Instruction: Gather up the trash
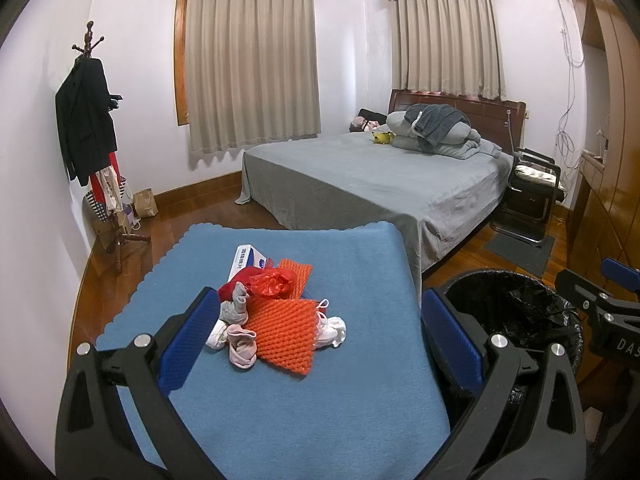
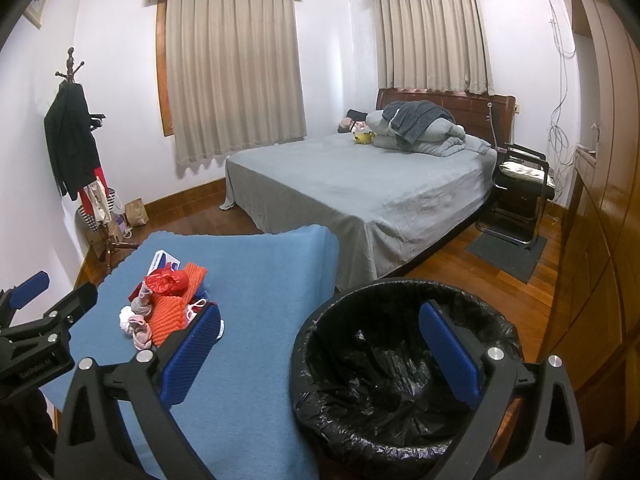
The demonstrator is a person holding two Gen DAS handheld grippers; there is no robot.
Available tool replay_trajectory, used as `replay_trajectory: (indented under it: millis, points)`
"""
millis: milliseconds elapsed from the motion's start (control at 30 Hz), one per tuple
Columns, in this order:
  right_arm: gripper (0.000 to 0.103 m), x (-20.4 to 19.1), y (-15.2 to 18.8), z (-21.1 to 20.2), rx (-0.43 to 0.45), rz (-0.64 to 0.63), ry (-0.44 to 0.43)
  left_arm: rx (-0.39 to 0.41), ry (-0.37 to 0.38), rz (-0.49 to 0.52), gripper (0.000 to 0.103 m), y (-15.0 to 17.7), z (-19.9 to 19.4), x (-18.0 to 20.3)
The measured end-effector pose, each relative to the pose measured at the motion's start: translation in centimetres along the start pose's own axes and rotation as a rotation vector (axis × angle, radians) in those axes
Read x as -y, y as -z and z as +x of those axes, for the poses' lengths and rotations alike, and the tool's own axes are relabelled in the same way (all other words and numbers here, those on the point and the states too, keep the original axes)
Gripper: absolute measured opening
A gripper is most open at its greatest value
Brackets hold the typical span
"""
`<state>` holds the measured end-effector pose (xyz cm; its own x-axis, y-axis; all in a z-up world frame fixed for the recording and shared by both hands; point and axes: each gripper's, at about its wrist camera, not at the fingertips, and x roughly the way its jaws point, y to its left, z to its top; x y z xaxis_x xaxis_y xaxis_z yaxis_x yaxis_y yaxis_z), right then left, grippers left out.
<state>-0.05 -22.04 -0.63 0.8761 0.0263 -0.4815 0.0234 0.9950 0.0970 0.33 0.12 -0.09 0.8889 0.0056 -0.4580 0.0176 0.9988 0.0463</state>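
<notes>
So here's where I'm at: both grippers are wide open and holding nothing. My left gripper [image 1: 316, 344] hangs over the tabletop [image 1: 340, 420], jaws spread either side of the trash pile, which I'd guess is the lineup for a first grab. My right gripper [image 2: 320, 352] sits further right, one finger over the blue cloth and the other over the bin [image 2: 400, 380], probably parked there so it's ready for a drop-off.

The trash is all heaped in one clump toward the far-left part of the tabletop: two pieces of orange foam netting [image 1: 282, 330], a crumpled red plastic bag [image 1: 272, 282], some white tissue wads [image 1: 330, 326], a pinkish scrap [image 1: 242, 346], a grey scrap [image 1: 236, 302], and a white-and-blue box [image 1: 248, 258] tucked behind. Everything overlaps, so I reckon picking one piece will drag its neighbours.

The bin is lined with a black bag and stands just beside the tabletop's right edge, which makes sense for short carries. Looks empty from here, so I'd say nothing's been collected yet.
</notes>
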Motion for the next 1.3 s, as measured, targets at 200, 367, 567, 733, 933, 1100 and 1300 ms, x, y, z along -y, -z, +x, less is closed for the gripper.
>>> replay_trajectory:
  millis: [200,367,567,733,933,1100,1300]
  points:
    - [0.097,0.00,0.00,0.05,-0.001,0.000,0.000,-0.001,0.000,-0.001,0.098,-0.01,0.02,-0.01]
    - [0.097,0.01,0.01,0.06,0.000,0.001,0.000,0.000,0.000,0.000,0.098,-0.01,0.05,-0.01]
    - [0.097,0.04,0.04,0.07,0.000,0.002,0.000,-0.002,0.000,-0.002,0.098,-0.03,0.07,-0.02]
    - [0.097,0.11,0.05,0.12,-0.002,0.002,0.000,-0.002,0.001,-0.001,0.098,-0.01,0.01,0.01]
    - [0.097,-0.18,0.01,0.29,-0.004,0.003,0.000,-0.003,0.001,-0.002,0.098,-0.01,0.01,0.01]
    - [0.097,-0.07,-0.03,0.33,-0.004,0.003,-0.001,-0.004,0.000,-0.002,0.098,0.00,0.00,-0.24]
    - [0.097,-0.54,-0.33,0.46,-0.001,0.002,-0.005,-0.005,0.000,-0.005,0.098,-0.02,0.15,-0.53]
